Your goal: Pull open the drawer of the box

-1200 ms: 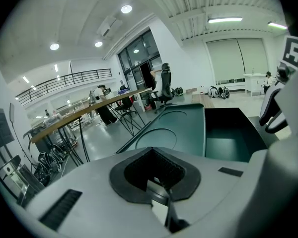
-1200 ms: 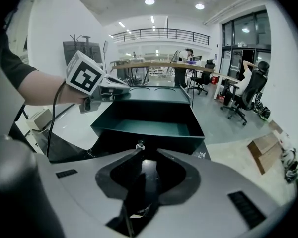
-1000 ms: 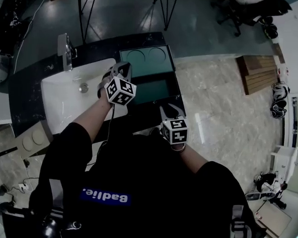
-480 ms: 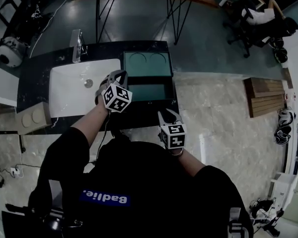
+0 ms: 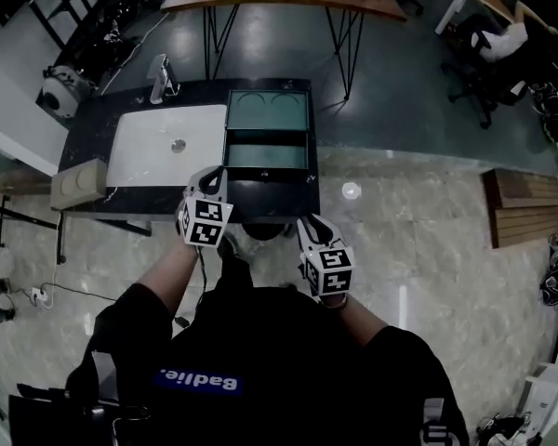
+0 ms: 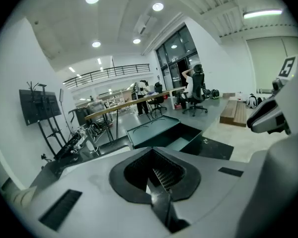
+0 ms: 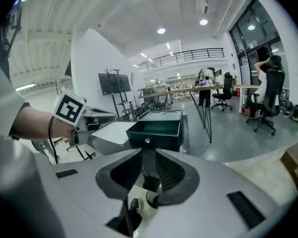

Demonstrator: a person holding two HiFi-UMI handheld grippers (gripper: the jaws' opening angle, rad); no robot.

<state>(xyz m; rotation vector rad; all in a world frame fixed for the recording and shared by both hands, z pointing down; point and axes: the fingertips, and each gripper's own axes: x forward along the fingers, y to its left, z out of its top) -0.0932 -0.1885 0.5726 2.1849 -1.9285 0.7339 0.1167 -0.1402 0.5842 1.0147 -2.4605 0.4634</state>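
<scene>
- The person has stepped back. Both grippers were up by the box before. Now they sit lower in the head view, off the counter, and the box looks smaller.
- The box [image 5: 267, 108] is in the upper middle of the head view, on the dark counter [image 5: 98, 124], just right of the white sink [image 5: 149, 151]. Its drawer [image 5: 266, 156] sticks out toward the person and is already open.
- The left gripper [image 5: 208, 177] has its jaws pressed together and holds nothing. The right gripper [image 5: 308, 223] is the same.
- I think the pulling is done. To pull the drawer more, a gripper would have to go back, spread its jaws and grab the little knob [image 7: 147, 141].
- The knob shows only in the right gripper view. I cannot tell if the drawer is all the way out.
</scene>
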